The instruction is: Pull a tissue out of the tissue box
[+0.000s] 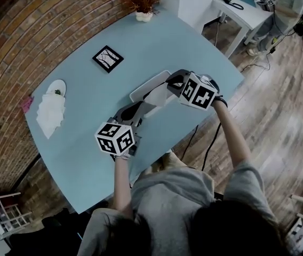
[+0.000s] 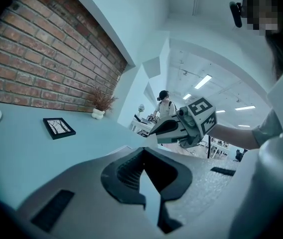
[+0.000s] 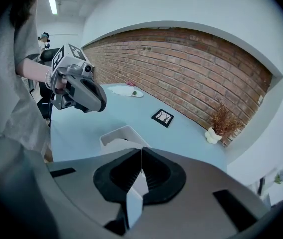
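Mid-pull here — left claw [image 2: 144, 156] and right claw [image 3: 141, 153] both pinched shut on a white tissue [image 3: 134, 198], held up over the tissue box [image 1: 141, 89] on the bench [image 1: 87, 143]. Probably next: raise till free of the box, then set aside – gently, tears easily.

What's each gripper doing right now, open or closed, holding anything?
Left gripper: closed on the tissue.
Right gripper: closed on the same tissue.
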`<move>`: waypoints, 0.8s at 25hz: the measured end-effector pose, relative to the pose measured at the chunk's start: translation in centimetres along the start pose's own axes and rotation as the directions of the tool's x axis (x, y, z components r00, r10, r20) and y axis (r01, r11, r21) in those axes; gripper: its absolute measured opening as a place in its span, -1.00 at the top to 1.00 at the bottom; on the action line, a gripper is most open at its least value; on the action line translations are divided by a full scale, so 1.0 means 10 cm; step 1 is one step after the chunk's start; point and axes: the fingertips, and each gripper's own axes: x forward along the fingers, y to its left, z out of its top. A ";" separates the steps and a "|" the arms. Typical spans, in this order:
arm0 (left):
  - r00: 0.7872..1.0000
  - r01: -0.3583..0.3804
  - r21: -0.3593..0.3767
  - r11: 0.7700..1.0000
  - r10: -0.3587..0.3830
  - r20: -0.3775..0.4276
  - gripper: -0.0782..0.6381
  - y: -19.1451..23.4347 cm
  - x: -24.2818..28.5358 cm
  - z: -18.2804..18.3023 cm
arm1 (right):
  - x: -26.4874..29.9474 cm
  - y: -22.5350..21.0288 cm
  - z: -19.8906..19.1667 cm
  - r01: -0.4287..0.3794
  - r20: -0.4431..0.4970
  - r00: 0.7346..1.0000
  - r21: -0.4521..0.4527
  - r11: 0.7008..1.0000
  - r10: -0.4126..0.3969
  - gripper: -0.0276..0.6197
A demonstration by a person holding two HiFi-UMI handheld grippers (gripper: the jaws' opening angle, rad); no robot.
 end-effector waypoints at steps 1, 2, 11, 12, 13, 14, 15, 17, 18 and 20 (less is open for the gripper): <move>1.000 0.001 0.004 1.000 -0.001 0.001 0.77 -0.01 -0.01 0.01 | -0.01 0.01 0.00 0.001 0.001 1.000 -0.001 1.000 -0.001 0.90; 1.000 0.002 0.007 1.000 -0.002 0.003 0.77 -0.02 -0.01 0.02 | -0.02 0.02 0.01 0.003 0.001 1.000 -0.002 1.000 -0.003 0.90; 1.000 -0.004 0.032 0.999 0.003 0.025 0.77 -0.05 -0.10 0.11 | -0.13 0.03 0.11 0.021 0.028 0.999 -0.012 1.000 -0.020 0.90; 1.000 -0.003 0.036 0.999 0.002 0.029 0.77 -0.06 -0.10 0.13 | -0.15 0.02 0.13 0.024 0.031 0.999 -0.015 1.000 -0.024 0.90; 0.999 -0.002 0.040 0.999 0.001 0.032 0.77 -0.06 -0.10 0.15 | -0.17 0.01 0.14 0.029 0.035 0.999 -0.018 0.999 -0.028 0.90; 0.999 -0.001 0.043 0.999 -0.001 0.035 0.77 -0.07 -0.10 0.16 | -0.19 0.01 0.16 0.034 0.039 0.999 -0.021 0.999 -0.033 0.90; 0.999 0.000 0.046 0.999 -0.002 0.037 0.77 -0.07 -0.11 0.17 | -0.21 0.00 0.17 0.039 0.043 0.998 -0.022 0.999 -0.038 0.90; 0.999 0.003 0.053 0.999 -0.005 0.041 0.77 -0.09 -0.11 0.18 | -0.26 0.00 0.19 0.045 0.050 0.998 -0.022 0.999 -0.044 0.90; 0.999 0.005 0.056 0.998 -0.007 0.043 0.77 -0.11 -0.11 0.19 | -0.29 0.00 0.20 0.048 0.053 0.997 -0.023 0.999 -0.047 0.90; 0.999 0.009 0.064 0.998 -0.012 0.048 0.77 -0.14 -0.11 0.21 | -0.35 -0.01 0.21 0.056 0.061 0.997 -0.026 0.998 -0.055 0.90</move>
